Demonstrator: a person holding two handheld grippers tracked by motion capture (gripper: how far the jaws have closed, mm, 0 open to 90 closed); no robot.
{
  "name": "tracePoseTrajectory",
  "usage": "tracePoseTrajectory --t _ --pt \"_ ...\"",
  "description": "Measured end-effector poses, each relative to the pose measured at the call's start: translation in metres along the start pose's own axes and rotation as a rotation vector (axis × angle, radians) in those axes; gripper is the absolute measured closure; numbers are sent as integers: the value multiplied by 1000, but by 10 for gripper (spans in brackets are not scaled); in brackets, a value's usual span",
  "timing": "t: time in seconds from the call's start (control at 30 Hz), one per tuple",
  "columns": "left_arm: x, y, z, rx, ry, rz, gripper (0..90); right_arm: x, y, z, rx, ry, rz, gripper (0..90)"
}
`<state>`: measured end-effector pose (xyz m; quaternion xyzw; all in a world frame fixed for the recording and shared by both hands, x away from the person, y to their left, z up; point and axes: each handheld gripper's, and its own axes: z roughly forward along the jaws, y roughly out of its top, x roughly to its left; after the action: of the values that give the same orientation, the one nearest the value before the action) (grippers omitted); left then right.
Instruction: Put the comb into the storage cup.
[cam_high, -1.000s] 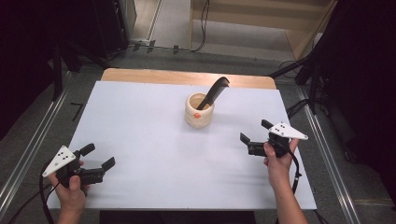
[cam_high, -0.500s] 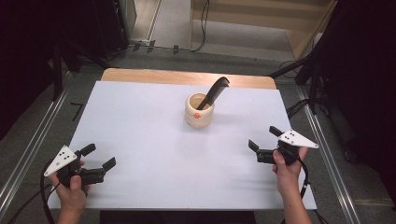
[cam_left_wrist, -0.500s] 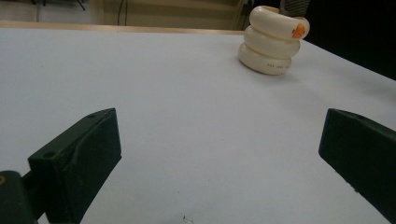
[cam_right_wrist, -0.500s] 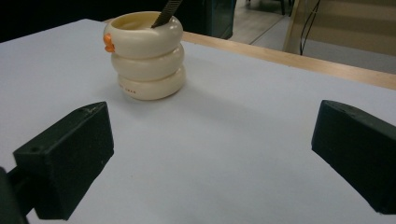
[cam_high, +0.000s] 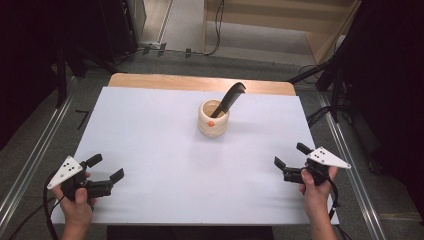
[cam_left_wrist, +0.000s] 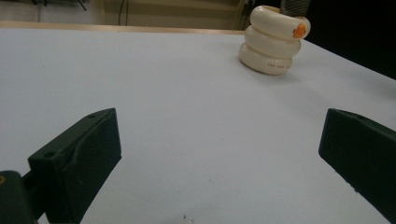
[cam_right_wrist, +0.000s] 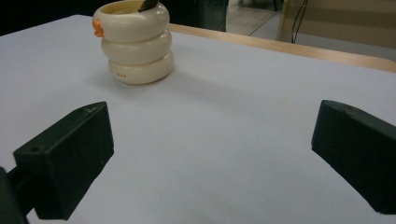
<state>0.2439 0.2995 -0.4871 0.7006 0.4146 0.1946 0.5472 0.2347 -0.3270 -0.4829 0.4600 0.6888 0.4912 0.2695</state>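
Cream cup (cam_high: 213, 118) kept its black comb (cam_high: 231, 96); right claw (cam_high: 290, 163) had retreated toward five o'clock, both claws released, left claw (cam_high: 106, 169) parked.

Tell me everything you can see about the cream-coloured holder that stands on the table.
The cream holder looks like three rounded rings stacked upright, glossy like ceramic or plastic, with an open top. A small orange mark sits on its upper ring, and tiny dark lettering runs along its lowest ring; I cannot read it. It stands toward the far middle of the white table. A black comb leans out of it, up and to the right in the high view. Both claws are well apart from it.
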Motion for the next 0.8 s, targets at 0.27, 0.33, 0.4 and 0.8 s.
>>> tracePoseTrajectory --t 0.27,0.33,0.4,0.8 --pt "0 0 0 1 2 0 0 -10 -13 -14 8 -24 19 0" --pt "0 0 0 1 1 2 0 -12 -17 -17 12 -30 26 0" --pt "0 0 0 2 2 3 0 -13 -21 -19 15 -32 33 0" --pt "-1 0 0 -1 3 9 0 -21 -37 -31 10 -51 65 0"
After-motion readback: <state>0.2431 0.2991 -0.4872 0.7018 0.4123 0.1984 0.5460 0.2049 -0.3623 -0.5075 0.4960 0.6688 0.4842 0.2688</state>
